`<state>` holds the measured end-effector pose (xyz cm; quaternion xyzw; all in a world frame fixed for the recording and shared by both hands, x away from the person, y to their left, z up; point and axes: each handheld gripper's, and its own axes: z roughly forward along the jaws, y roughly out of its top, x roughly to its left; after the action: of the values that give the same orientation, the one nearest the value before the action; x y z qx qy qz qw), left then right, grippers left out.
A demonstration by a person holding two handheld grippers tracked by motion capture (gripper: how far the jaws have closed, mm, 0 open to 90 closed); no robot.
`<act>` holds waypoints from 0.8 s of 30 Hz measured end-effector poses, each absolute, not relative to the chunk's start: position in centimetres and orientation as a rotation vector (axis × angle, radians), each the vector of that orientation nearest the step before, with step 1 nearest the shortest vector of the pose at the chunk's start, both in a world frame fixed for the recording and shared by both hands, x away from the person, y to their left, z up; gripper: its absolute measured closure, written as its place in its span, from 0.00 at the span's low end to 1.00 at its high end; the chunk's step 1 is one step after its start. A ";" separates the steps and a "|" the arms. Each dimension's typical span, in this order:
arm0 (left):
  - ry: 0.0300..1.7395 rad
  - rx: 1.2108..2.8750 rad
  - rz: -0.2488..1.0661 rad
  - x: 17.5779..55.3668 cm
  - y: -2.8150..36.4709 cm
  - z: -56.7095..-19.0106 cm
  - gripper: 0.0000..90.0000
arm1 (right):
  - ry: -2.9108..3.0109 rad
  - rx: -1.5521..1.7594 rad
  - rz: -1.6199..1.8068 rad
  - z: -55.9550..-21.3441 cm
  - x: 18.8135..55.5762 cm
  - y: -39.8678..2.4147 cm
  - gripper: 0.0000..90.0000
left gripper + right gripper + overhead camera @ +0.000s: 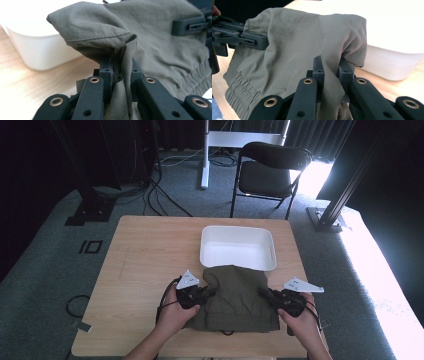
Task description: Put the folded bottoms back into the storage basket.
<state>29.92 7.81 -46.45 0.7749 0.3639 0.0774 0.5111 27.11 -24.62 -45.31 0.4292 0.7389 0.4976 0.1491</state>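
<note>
An olive-green garment (235,297) lies folded on the near half of the wooden table (145,255), its far edge touching the near wall of a white tub (238,247). The left gripper (206,293) has its jaws pinched tight on the garment's left edge; in the left gripper view the cloth (105,32) bunches up between the black jaws, with the tub just beyond. The right gripper (265,294) is clamped the same way on the right edge, fabric (312,37) squeezed between its jaws. A black chair (270,170) stands behind the table
</note>
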 end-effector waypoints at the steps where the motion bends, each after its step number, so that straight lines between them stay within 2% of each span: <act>1: 0.876 1.853 0.180 30.1 7.9 -46.2 0.90 | 2.118 1.230 1.435 -45.0 27.2 -24.7 0.90; 24: 0.851 1.784 0.201 36.0 7.7 -41.8 0.91 | 2.004 1.268 1.494 -40.0 32.8 -25.3 0.90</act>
<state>36.03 7.68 -41.83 0.7523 0.3589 0.0846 0.5460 32.80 -25.34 -39.98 0.4459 0.7049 0.5253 0.1687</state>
